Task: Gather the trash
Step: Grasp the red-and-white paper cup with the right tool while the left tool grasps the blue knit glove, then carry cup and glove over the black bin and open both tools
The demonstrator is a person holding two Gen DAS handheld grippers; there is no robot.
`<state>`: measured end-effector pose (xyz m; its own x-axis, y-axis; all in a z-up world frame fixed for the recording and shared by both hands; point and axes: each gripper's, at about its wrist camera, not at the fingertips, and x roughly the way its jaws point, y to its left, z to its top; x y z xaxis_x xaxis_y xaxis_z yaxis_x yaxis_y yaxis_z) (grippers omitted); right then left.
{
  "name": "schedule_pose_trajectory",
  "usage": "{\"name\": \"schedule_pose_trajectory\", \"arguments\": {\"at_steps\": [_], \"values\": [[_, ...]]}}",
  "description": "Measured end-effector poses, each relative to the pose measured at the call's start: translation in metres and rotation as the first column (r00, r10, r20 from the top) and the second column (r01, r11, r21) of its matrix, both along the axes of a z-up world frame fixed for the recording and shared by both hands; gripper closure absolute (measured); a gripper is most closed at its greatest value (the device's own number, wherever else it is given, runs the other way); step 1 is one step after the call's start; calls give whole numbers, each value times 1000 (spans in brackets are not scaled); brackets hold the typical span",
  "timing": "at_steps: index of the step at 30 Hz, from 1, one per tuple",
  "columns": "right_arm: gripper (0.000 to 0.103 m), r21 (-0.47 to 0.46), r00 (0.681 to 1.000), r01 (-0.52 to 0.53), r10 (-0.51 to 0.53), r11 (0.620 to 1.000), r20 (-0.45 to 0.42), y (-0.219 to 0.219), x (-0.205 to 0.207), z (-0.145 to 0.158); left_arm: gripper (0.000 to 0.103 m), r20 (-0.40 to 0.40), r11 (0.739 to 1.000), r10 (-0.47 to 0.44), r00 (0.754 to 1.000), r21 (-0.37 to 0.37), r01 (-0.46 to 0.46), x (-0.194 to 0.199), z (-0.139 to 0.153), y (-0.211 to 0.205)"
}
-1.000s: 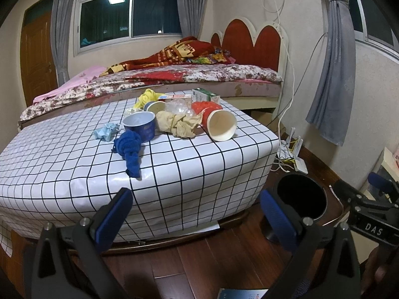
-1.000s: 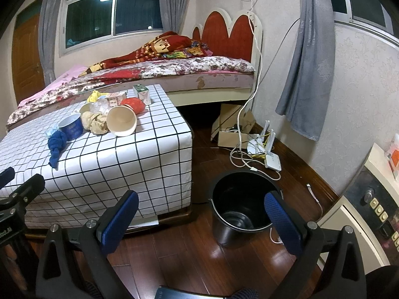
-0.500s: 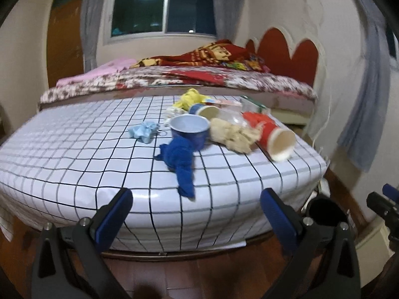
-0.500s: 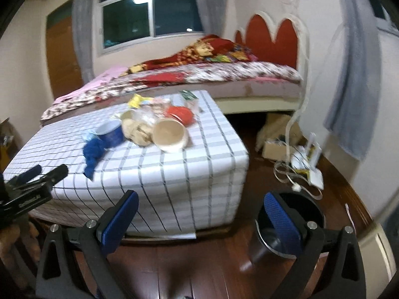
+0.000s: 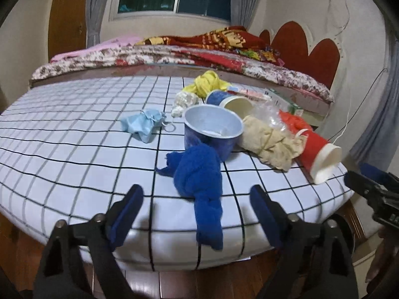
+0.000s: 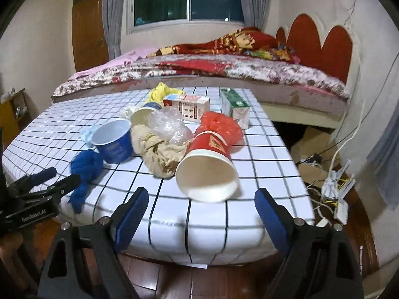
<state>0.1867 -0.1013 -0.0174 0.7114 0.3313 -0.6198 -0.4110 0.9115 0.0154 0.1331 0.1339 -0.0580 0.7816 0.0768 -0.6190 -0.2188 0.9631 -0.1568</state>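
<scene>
Trash lies on a table with a white grid cloth (image 5: 74, 149). A knotted blue rag (image 5: 199, 182) hangs over the front edge, right ahead of my open, empty left gripper (image 5: 197, 214). Behind it stand a blue paper bowl (image 5: 212, 132), a beige rag (image 5: 269, 142), a blue face mask (image 5: 142, 124) and a tipped red paper cup (image 5: 316, 157). My open, empty right gripper (image 6: 202, 214) faces the mouth of the red cup (image 6: 207, 172). The blue rag (image 6: 84, 169) shows at left.
Two cartons (image 6: 187, 104) (image 6: 235, 107), clear plastic (image 6: 169, 124), a red bag (image 6: 219, 124) and a yellow cloth (image 5: 207, 82) lie farther back. A bed (image 6: 224, 67) stands behind the table. Cables and a power strip (image 6: 336, 194) lie on the wooden floor at right.
Both grippers have moved forward and closer to the table edge. The trash looms larger, and the black bin has dropped almost out of both views.
</scene>
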Motion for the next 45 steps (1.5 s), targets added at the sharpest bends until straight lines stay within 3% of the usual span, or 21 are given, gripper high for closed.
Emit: {"name": "schedule_pose_trajectory", "arguments": {"at_steps": [11,12,13,14,15,18,23,32,45], "values": [[15,-22,999,6,-7,1000,-46,9,52,-23,28,-50,1000,-21,999,-4,21,30,-19,3],[17,-16,999,1,-2,1000,-52,8,55,-24,29,-50,1000,-20,999,9,21,32,-19,2],[28,-7,998,-6,5,1000,-58,8,56,-25,31,-50,1000,-22,998,14,23,32,-19,2],[33,-4,998,-14,14,1000,-68,7,58,-26,40,-48,1000,-26,999,15,26,33,-19,3],[34,4,998,-19,20,1000,-66,7,58,-26,57,-42,999,-36,998,4,36,33,-18,5],[42,25,998,-30,32,999,-63,4,55,-22,62,-32,999,-53,998,-15,52,31,-16,7],[49,23,997,-59,60,998,-44,5,40,-18,63,18,998,-55,998,2,55,17,-4,4],[50,26,996,-69,67,997,60,-12,2,5,63,66,995,-93,993,29,91,-4,18,-11],[50,78,989,97,-104,992,101,-104,-24,24,63,107,968,-251,962,60,245,-6,36,-83]]}}
